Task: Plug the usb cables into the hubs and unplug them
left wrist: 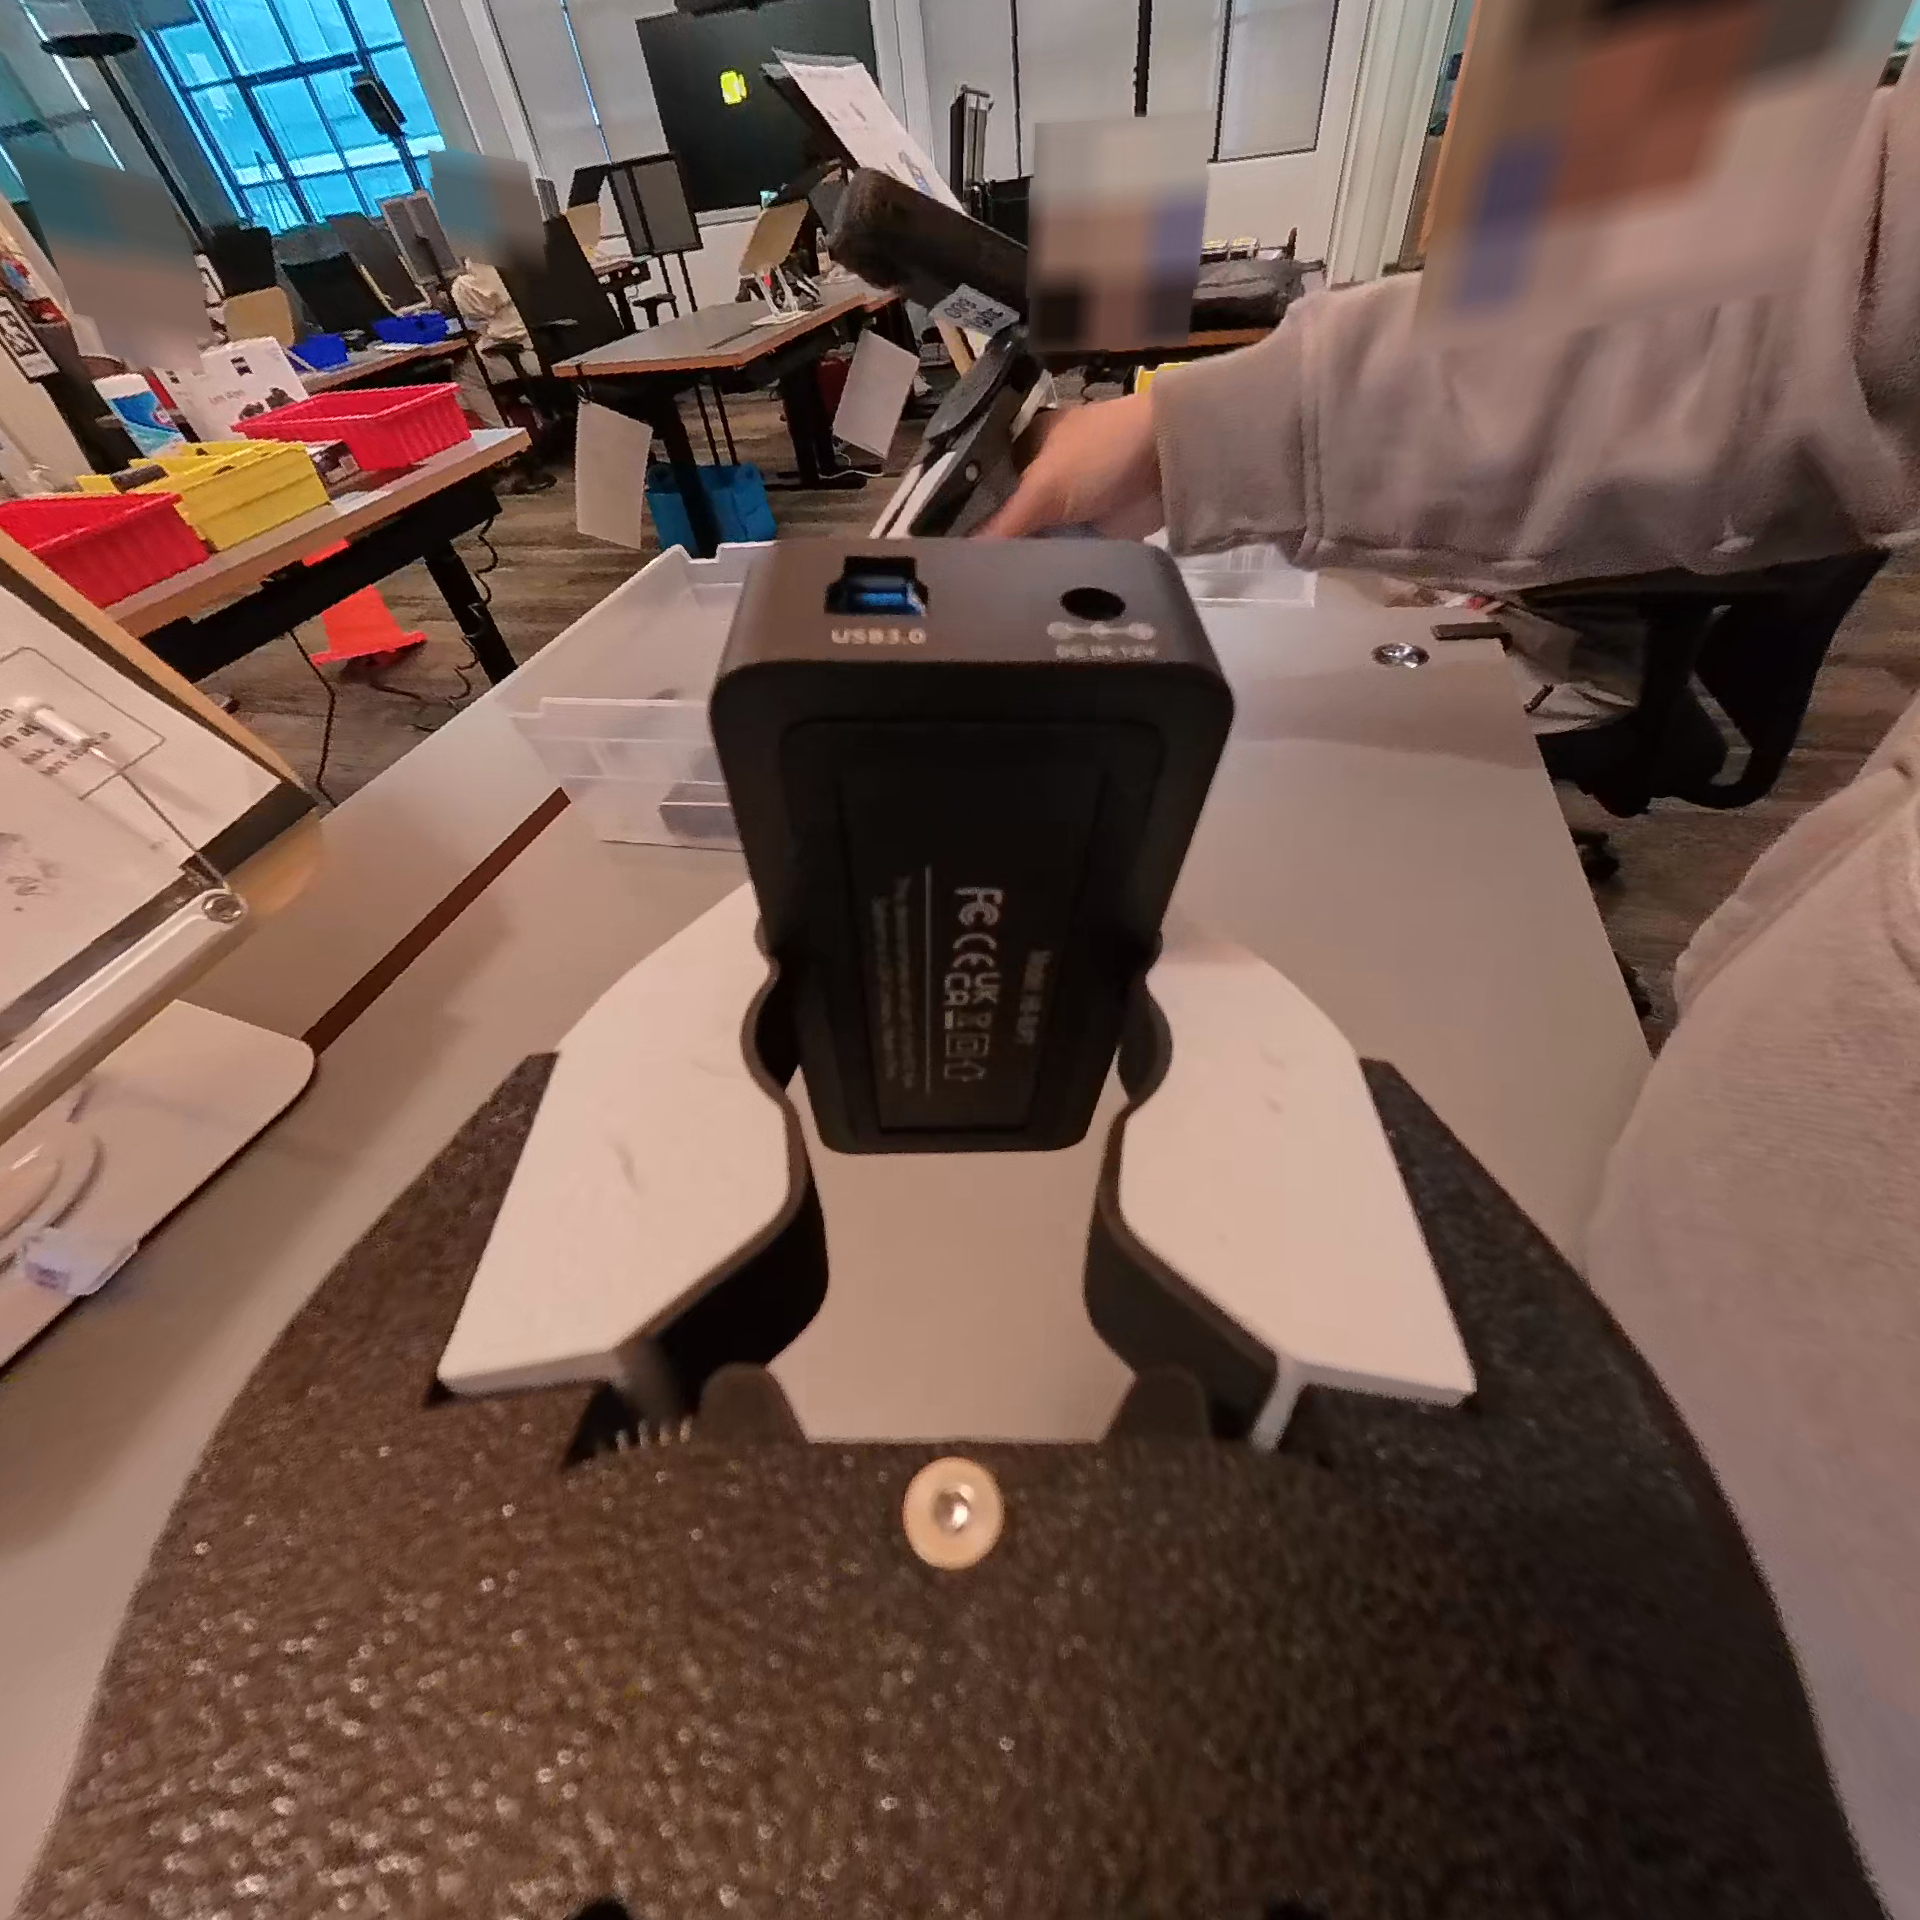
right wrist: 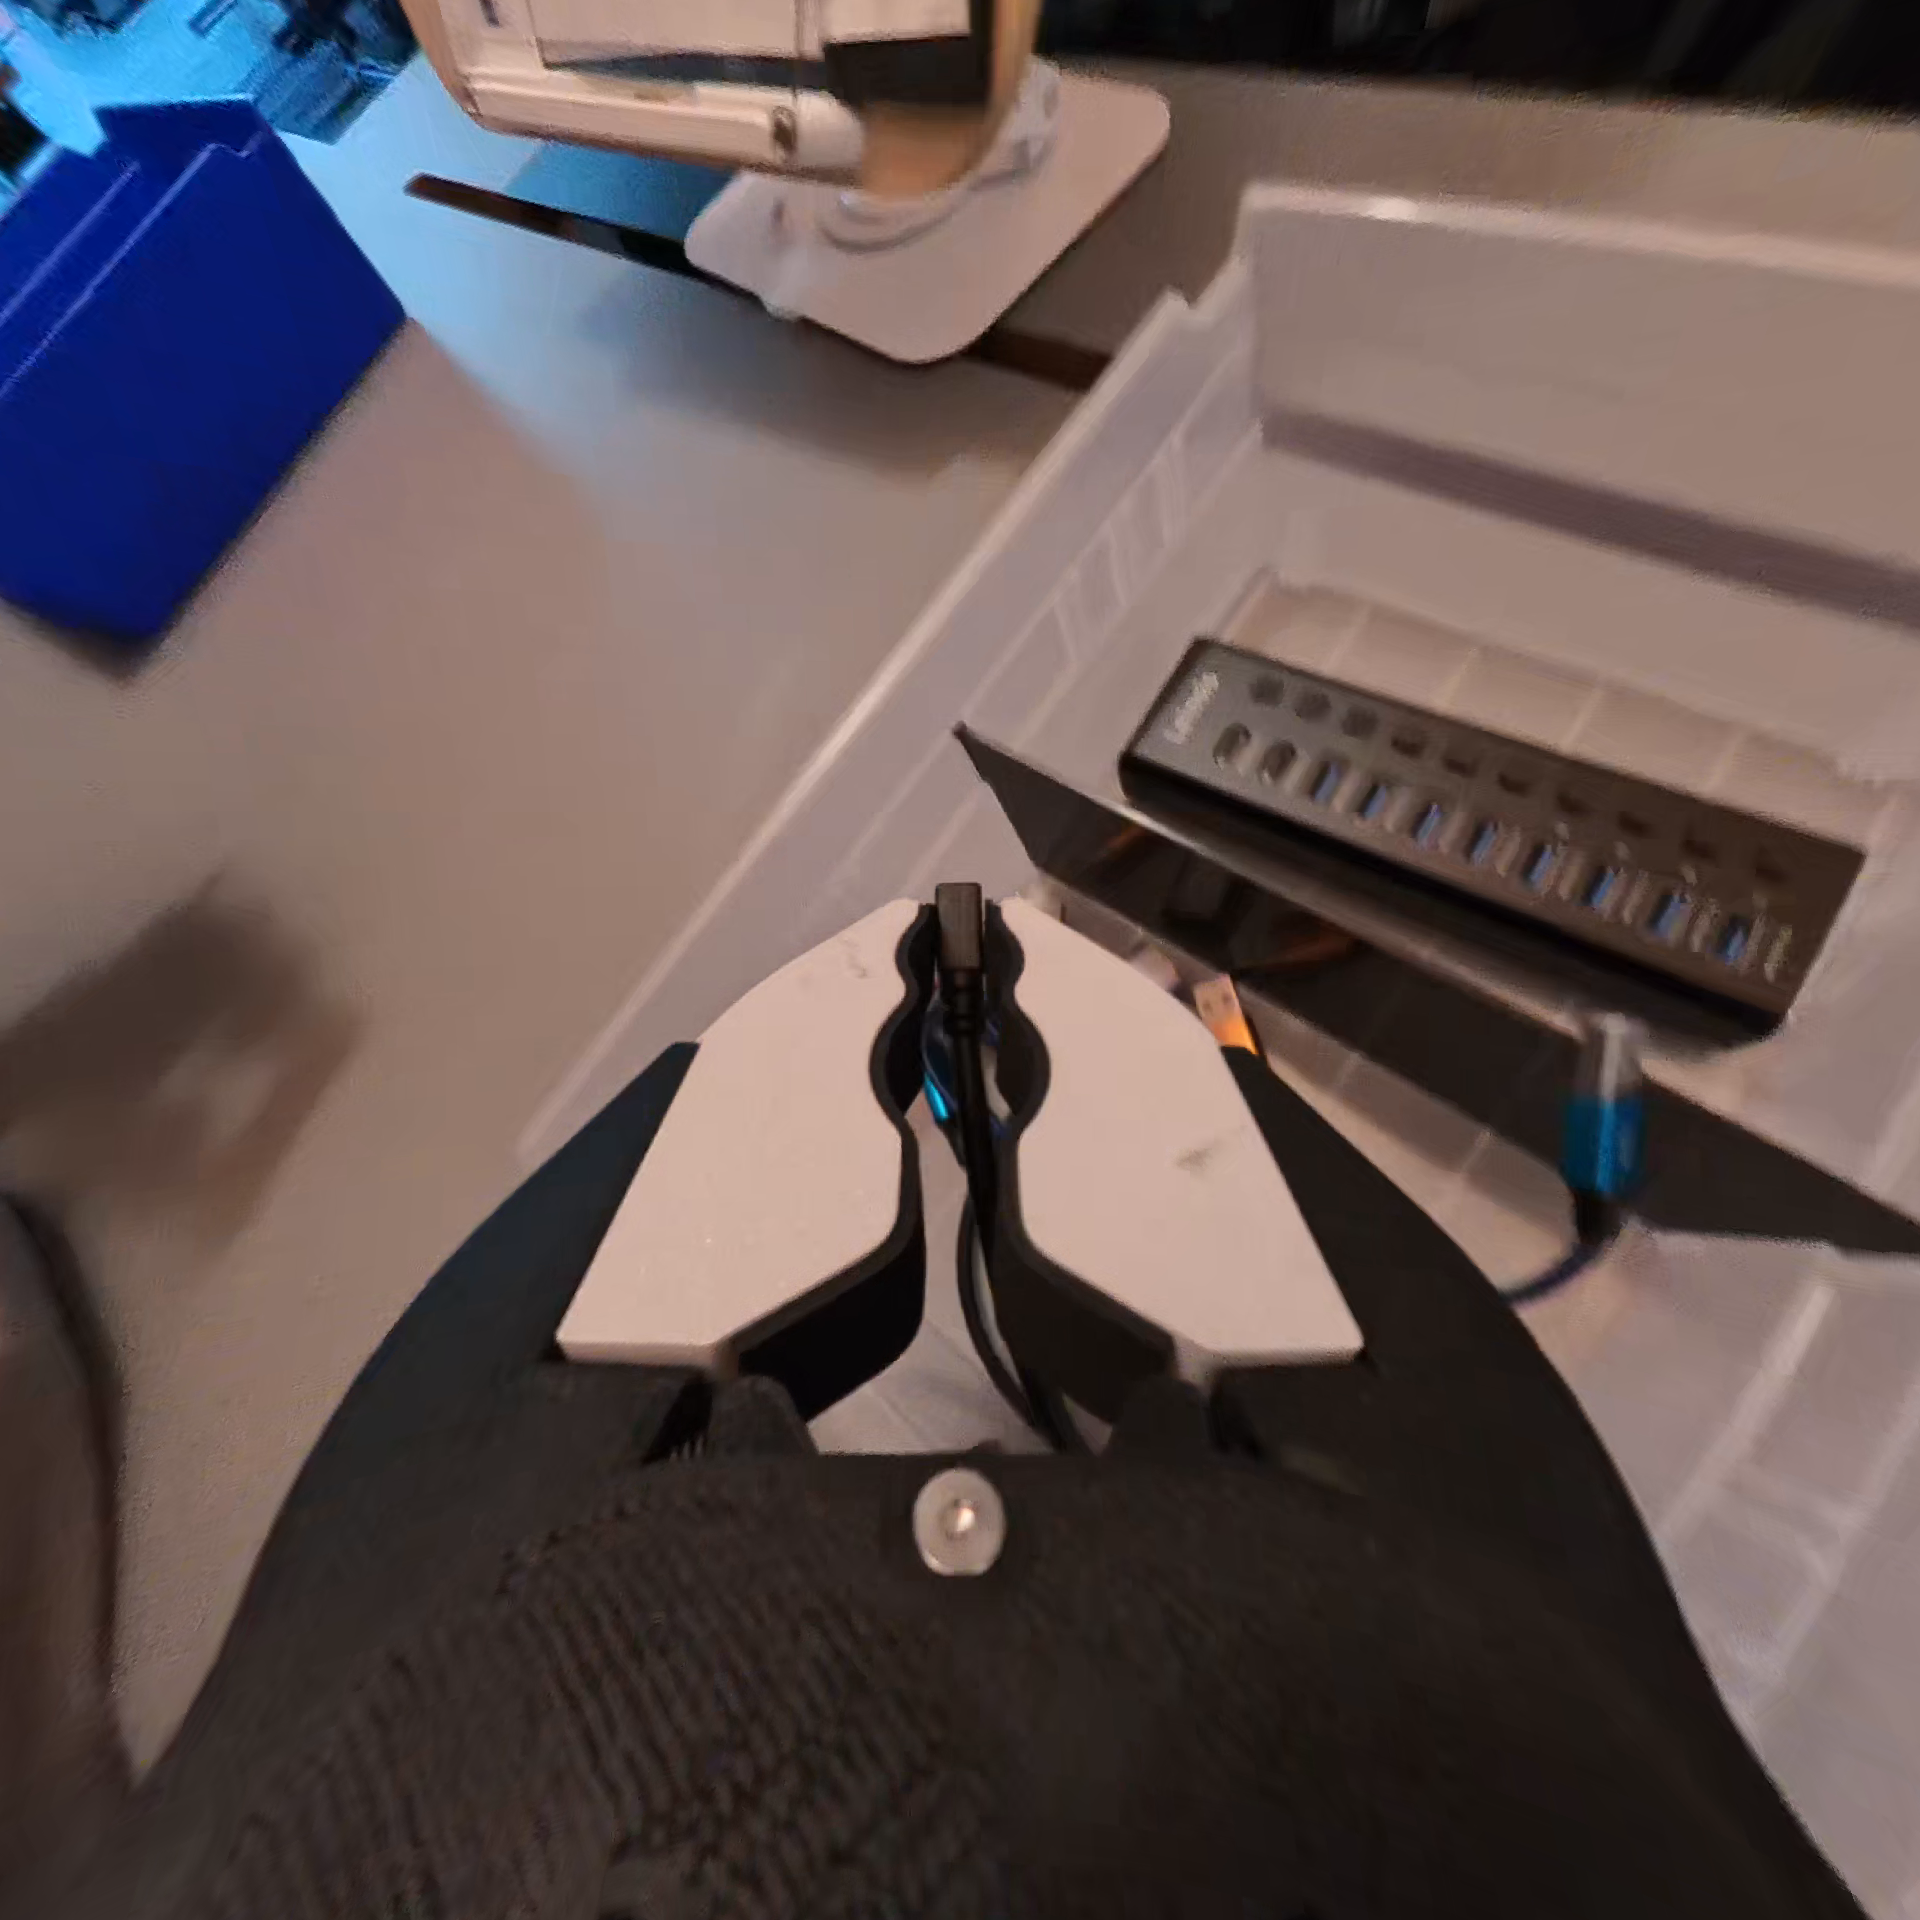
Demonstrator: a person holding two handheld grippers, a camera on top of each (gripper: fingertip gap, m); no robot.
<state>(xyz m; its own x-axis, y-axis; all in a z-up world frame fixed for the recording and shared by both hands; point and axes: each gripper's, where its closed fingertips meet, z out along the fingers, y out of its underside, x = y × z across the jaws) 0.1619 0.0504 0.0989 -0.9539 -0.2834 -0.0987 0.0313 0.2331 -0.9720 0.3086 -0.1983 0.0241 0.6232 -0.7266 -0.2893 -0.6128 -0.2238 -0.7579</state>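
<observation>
My left gripper [left wrist: 961,997] has its jaws clamped on a black USB hub [left wrist: 971,831], which I hold up over the grey counter [left wrist: 1382,831], label side up, its blue port [left wrist: 876,594] on the far end face. My right gripper [right wrist: 961,925] has its jaws pinched shut on a black cable plug [right wrist: 958,925], tip poking past the fingertips. Beside it, in the clear bin [right wrist: 1091,582], lies a long multi-port hub [right wrist: 1486,821], with a blue-sleeved cable [right wrist: 1605,1132] close by.
</observation>
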